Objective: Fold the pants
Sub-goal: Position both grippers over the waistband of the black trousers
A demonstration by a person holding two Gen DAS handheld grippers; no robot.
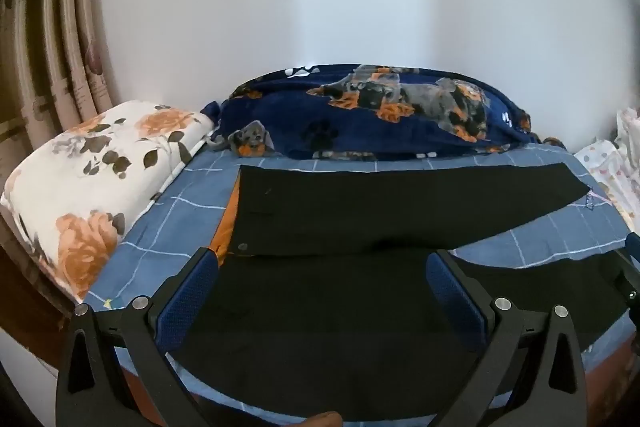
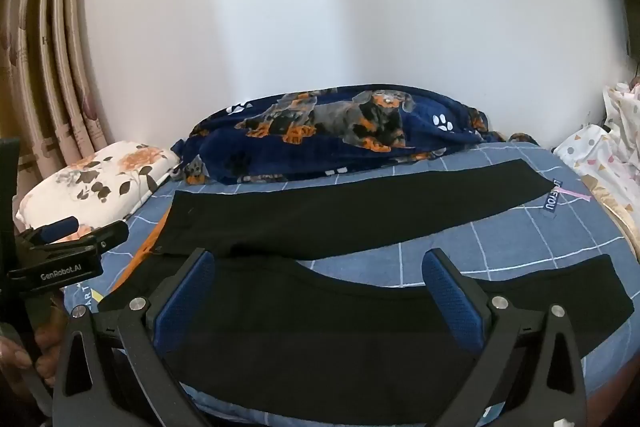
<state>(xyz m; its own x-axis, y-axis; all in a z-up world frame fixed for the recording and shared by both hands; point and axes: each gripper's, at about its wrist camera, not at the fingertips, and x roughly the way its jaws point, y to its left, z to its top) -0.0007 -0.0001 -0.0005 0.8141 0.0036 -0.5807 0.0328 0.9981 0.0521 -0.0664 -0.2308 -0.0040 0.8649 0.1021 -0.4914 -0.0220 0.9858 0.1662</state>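
Observation:
Black pants (image 1: 380,211) lie flat on the blue checked bed sheet (image 1: 168,223), waist to the left, the two legs spread apart to the right. An orange lining shows at the waist (image 1: 228,223). My left gripper (image 1: 320,263) is open above the near leg by the waist, holding nothing. My right gripper (image 2: 320,263) is open above the near leg (image 2: 360,327) further right, holding nothing. The far leg (image 2: 360,207) runs toward the sheet's right side. The left gripper also shows in the right wrist view (image 2: 68,239) at the left edge.
A floral pillow (image 1: 100,171) lies at the left of the bed. A navy dog-print blanket (image 1: 380,115) is bunched along the white wall. Patterned white bedding (image 2: 600,155) lies at the right. Curtains (image 1: 60,47) hang at the left.

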